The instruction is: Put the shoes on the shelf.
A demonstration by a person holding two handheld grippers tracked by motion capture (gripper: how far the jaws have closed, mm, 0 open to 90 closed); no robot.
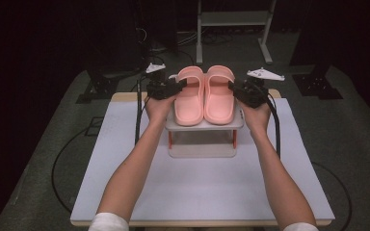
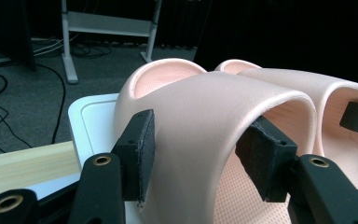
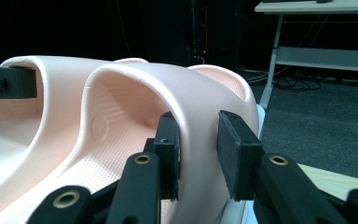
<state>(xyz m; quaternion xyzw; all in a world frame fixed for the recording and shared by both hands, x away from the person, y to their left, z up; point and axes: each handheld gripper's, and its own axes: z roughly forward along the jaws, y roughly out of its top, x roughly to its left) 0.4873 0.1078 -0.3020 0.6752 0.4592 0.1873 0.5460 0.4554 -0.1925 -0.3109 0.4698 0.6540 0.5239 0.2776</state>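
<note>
A pair of pink slide sandals stands side by side on a small white rack (image 1: 203, 125) with orange legs. My left gripper (image 1: 180, 87) is shut on the outer side of the left sandal's (image 1: 189, 103) strap. In the left gripper view one pad (image 2: 140, 151) lies on the outside of the strap (image 2: 200, 107) and the other pad (image 2: 261, 161) sits under it. My right gripper (image 1: 232, 88) is shut on the outer side of the right sandal's (image 1: 219, 103) strap (image 3: 200, 93), with one pad (image 3: 168, 156) inside and one pad (image 3: 237, 158) outside.
The rack stands at the far middle of a pale mat (image 1: 197, 192) on a wooden table. Behind the table on the carpet are a grey desk frame (image 1: 231, 29), cables (image 1: 62, 159) and dark stands (image 1: 318, 84). Both forearms reach across the mat.
</note>
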